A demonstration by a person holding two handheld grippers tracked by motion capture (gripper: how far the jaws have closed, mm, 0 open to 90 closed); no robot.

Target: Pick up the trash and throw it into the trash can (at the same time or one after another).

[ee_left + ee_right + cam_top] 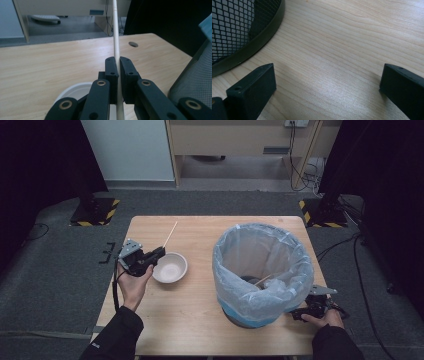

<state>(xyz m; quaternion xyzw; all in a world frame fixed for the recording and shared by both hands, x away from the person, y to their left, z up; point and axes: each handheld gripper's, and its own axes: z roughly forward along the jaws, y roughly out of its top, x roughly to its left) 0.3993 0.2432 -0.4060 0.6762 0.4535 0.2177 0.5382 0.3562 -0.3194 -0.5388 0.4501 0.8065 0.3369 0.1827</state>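
The stick (115, 37) is clamped between the jaws of the left gripper (118, 65), which pinch it near its lower end so that most of it juts up and away over the table (200, 320), just above the near-left rim of the white bowl (170, 267). The right gripper (327, 85) rests low at the table's near-right corner with its jaws spread wide apart and nothing between them, just beside the base of the mesh bin (234, 30), whose pale bag (262, 265) holds another stick (262, 279) inside.
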